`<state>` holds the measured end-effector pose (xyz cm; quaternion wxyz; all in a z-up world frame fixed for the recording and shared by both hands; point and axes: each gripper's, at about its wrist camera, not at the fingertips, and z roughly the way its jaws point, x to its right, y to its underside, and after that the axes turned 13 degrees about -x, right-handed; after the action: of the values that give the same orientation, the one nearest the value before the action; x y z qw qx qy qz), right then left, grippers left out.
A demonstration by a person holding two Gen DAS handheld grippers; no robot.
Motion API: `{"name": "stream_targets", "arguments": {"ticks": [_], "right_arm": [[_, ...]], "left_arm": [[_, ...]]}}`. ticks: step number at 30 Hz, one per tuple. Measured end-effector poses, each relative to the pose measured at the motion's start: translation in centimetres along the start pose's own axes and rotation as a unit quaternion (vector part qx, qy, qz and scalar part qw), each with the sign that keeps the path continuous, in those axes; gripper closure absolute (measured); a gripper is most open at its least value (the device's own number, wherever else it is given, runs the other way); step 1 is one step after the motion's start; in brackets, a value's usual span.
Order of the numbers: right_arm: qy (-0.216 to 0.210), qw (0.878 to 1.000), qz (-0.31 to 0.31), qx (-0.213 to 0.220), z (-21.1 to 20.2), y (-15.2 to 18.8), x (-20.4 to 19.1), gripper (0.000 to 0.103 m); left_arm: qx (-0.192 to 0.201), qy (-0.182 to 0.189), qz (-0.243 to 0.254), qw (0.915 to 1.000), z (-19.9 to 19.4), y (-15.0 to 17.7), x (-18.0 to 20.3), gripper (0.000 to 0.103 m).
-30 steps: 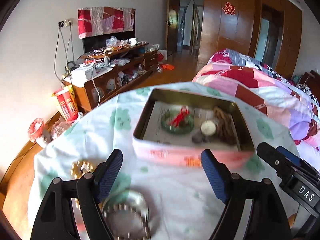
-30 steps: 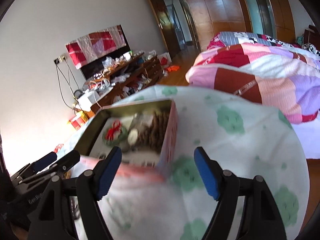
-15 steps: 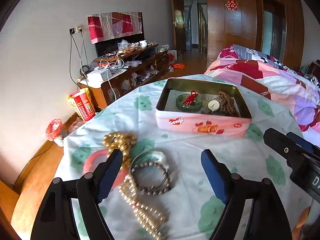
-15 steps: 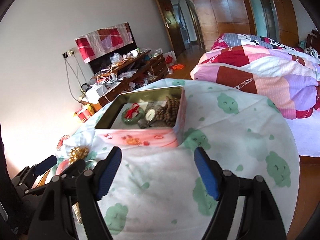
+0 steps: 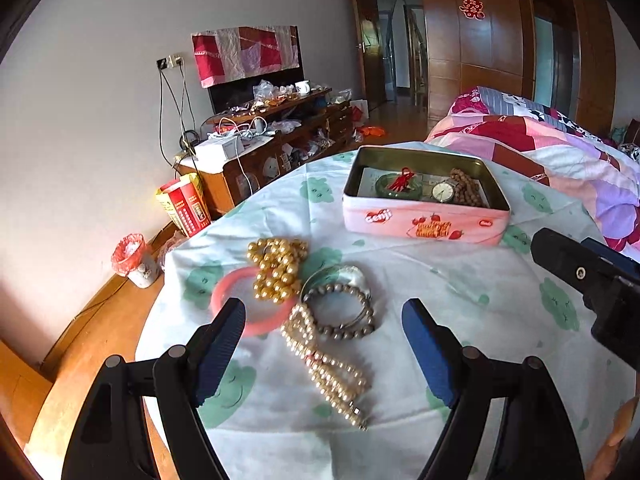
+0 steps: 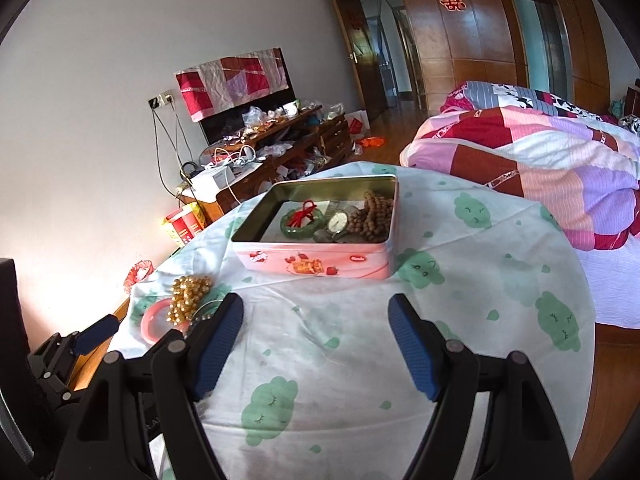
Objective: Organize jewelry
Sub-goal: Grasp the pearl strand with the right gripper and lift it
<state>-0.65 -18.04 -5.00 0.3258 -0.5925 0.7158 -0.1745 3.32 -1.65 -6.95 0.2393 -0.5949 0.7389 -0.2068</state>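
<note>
Now | both pulled back from pink tin (image 5: 424, 229) since a second ago | left gripper (image 5: 323, 338) spread, empty, over pearl strand (image 5: 324, 364), grey bead bracelet (image 5: 340, 312), gold beads (image 5: 276, 268), pink bangle (image 5: 236, 300) on table (image 5: 460, 292) | right gripper (image 6: 315, 330) spread, empty | next pickup likely.

White wall (image 5: 100, 80), wooden wardrobe (image 5: 480, 60), bed (image 6: 540, 152)

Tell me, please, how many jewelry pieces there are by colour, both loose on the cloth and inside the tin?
Gold bead strand: 1
Pink bangle: 1
Silver bangle: 1
Grey bead bracelet: 1
Cream pearl strand: 1
Green bangle, in tin: 1
Watch, in tin: 1
Brown bead strand, in tin: 1
Total: 8
</note>
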Motion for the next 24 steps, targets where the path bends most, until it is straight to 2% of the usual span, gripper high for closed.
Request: {"name": "stream_targets", "arguments": {"ticks": [5,9,10,11,12,15,19,24], "right_arm": [[-0.003,1.000,-0.020,-0.005,-0.2,0.9,-0.8,0.025],[-0.004,0.999,-0.043,-0.016,0.4,1.7,-1.5,0.026],[-0.006,0.999,-0.046,-0.021,0.7,1.8,-1.7,0.027],[-0.011,0.998,-0.049,-0.029,1.1,2.0,-1.9,0.034],[-0.015,0.998,-0.050,-0.036,1.4,2.0,-2.1,0.040],[-0.029,0.996,-0.057,-0.054,2.3,2.3,-2.9,0.042],[-0.039,0.993,-0.087,-0.066,2.9,2.7,-4.5,0.042],[-0.070,0.986,-0.113,-0.098,4.3,3.5,-6.2,0.042]], "left_arm": [[0.003,0.022,-0.015,0.9997,-0.3,2.7,-2.6,0.022],[0.002,0.002,-0.040,0.9992,-0.2,4.6,-5.2,0.022],[0.000,0.001,-0.044,0.9990,-0.1,4.7,-5.6,0.022],[-0.001,0.001,-0.051,0.9987,-0.1,4.9,-6.1,0.022],[-0.001,0.000,-0.058,0.9983,0.0,4.9,-6.6,0.025],[0.001,0.001,-0.077,0.9970,0.1,4.9,-8.1,0.041],[0.001,0.018,-0.102,0.9946,0.3,4.8,-9.5,0.041],[0.003,0.011,-0.088,0.9961,0.4,5.0,-9.6,0.046]]}}
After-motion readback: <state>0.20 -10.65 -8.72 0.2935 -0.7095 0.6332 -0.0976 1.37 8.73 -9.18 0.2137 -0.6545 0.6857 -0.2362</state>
